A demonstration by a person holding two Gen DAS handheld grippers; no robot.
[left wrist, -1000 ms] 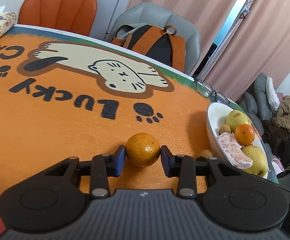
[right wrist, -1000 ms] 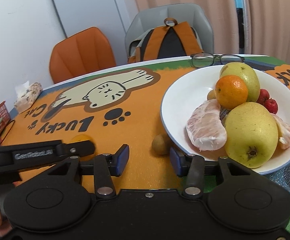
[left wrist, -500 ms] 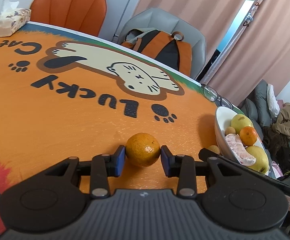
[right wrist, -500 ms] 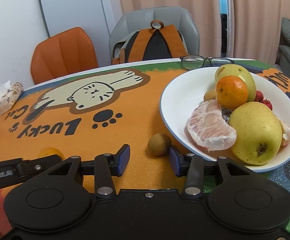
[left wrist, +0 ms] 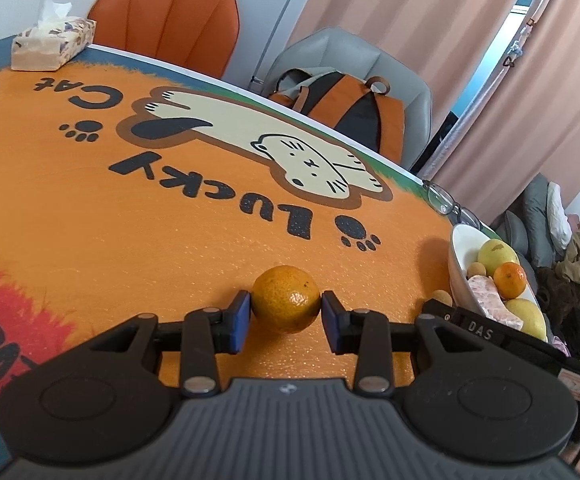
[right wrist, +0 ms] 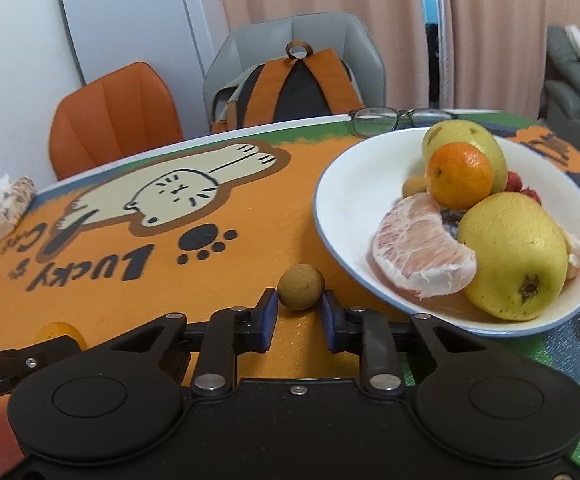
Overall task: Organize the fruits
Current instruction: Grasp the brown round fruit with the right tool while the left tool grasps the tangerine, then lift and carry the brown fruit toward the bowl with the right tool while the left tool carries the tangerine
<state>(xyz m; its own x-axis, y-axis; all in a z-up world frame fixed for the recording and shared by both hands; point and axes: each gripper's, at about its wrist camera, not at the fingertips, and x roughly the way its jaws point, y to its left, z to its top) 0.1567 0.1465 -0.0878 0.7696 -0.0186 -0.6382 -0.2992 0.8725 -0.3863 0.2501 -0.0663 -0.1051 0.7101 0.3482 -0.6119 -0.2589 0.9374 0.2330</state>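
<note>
Both grippers are mid-pickup. The left gripper (left wrist: 286, 316) pinches the orange (left wrist: 286, 299). The right gripper (right wrist: 298, 314) has just closed on the longan (right wrist: 300, 287) at its tips. Next: carry both 2 fruits into the bowl (right wrist: 345, 184) to their right.

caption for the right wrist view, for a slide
Right gripper closes on a small brown fruit beside the white fruit bowl on the cat-print table mat.

Orange chair (left wrist: 166, 16) and grey chair (left wrist: 353, 64) behind the bench (left wrist: 90, 216), backpack (left wrist: 349, 108) on the grey chair. Pink curtains (left wrist: 409, 28) beyond the chairs; white wall (right wrist: 6, 64) left of them.
</note>
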